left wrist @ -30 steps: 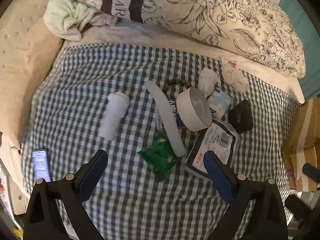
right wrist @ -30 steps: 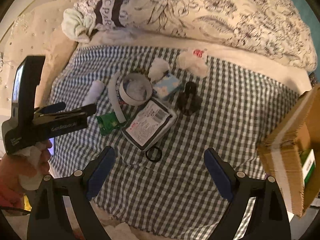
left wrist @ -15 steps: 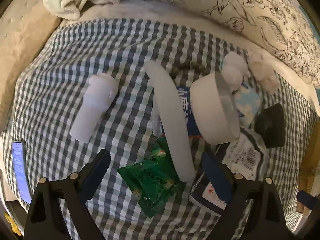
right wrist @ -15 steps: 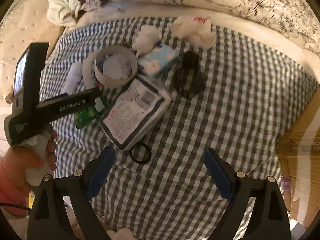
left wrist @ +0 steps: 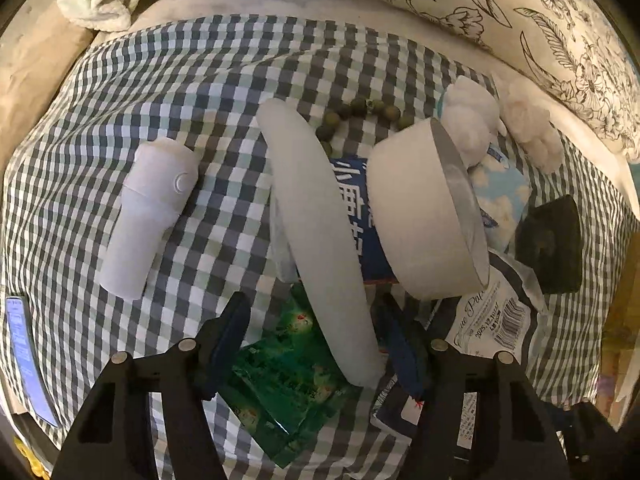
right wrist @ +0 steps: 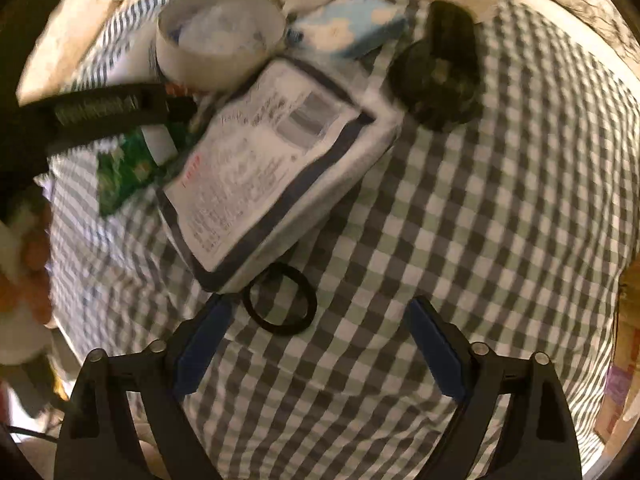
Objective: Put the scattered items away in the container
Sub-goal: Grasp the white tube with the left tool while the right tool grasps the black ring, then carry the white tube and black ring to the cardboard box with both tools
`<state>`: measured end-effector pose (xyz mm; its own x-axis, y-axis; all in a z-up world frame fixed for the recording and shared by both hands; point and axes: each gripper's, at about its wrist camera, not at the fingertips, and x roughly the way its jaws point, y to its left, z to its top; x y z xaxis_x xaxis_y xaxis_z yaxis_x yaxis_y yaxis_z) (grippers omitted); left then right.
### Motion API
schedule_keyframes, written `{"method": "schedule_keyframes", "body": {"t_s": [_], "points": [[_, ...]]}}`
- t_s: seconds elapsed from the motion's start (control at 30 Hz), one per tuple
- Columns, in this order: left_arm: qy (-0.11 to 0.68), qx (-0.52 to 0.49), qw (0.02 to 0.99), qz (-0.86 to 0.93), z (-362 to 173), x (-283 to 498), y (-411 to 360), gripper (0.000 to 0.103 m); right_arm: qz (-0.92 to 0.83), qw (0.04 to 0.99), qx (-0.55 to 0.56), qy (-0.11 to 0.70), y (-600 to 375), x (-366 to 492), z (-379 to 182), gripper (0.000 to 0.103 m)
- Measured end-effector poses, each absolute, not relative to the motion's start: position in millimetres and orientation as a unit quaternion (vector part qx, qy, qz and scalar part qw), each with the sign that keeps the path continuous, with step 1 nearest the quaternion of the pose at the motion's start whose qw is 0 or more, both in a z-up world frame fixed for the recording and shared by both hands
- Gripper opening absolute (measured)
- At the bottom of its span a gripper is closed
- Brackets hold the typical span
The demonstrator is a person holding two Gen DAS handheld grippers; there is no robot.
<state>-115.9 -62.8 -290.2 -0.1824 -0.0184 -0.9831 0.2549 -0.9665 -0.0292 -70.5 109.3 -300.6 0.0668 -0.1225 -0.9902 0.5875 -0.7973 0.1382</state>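
1. Both grippers have come down closer to the bed since a second ago, and everything on the cloth (left wrist: 208, 92) now looks bigger.
2. On the left wrist view, the left gripper (left wrist: 320, 344) has its jaws spread but less wide than before. They sit on either side of the near end of the white strip (left wrist: 316, 232) and the green packet (left wrist: 288, 376), with a gap on both sides.
3. That packet lies flat at 6 o'clock, and the strip crosses over its top edge.
4. At 9 o'clock a white bottle (left wrist: 148, 212) lies on its side, apart from the strip.
5. At 3 o'clock a white bowl (left wrist: 424, 216) is tipped on its edge, resting on a blue pack (left wrist: 352, 200).
6. Below the bowl, at 4 o'clock, is a label bag (left wrist: 496, 320). A black thing (left wrist: 552, 244) sits just past it.
7. Farther off, at 1 o'clock, are green beads (left wrist: 360, 112), a cotton ball (left wrist: 472, 120) and a cloud pack (left wrist: 504, 196).
8. On the right wrist view, which is blurry, the right gripper (right wrist: 316, 348) has its jaws spread wide and holds nothing.
9. A black ring (right wrist: 280, 300) lies flat just ahead of the left finger, touching the near edge of the bag.
10. At the far 3 o'clock edge a bit of brown box (right wrist: 628, 320) shows.
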Motion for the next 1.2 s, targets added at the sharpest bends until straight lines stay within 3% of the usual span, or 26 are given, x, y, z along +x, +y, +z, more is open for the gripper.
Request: {"method": "schedule_keyframes", "body": {"t_s": [0.13, 0.27, 0.3, 1.2], "points": [[0.103, 0.633, 0.068, -0.764, -295, -116, -64, 0.033, -0.663, 0.257, 0.671, 0.211, 102, -66, -309, 0.059], [0.107, 0.622, 0.055, -0.773, -287, -110, -64, 0.017, -0.661, 0.259, 0.675, 0.202, 106, -68, -301, 0.009], [0.108, 0.617, 0.051, -0.778, -283, -109, -65, 0.016, -0.660, 0.262, 0.675, 0.203, 108, -68, -298, 0.007], [0.081, 0.525, 0.006, -0.847, -111, -46, -59, 0.016, -0.742, 0.275, 0.602, 0.108, 166, -33, -128, 0.005]]}}
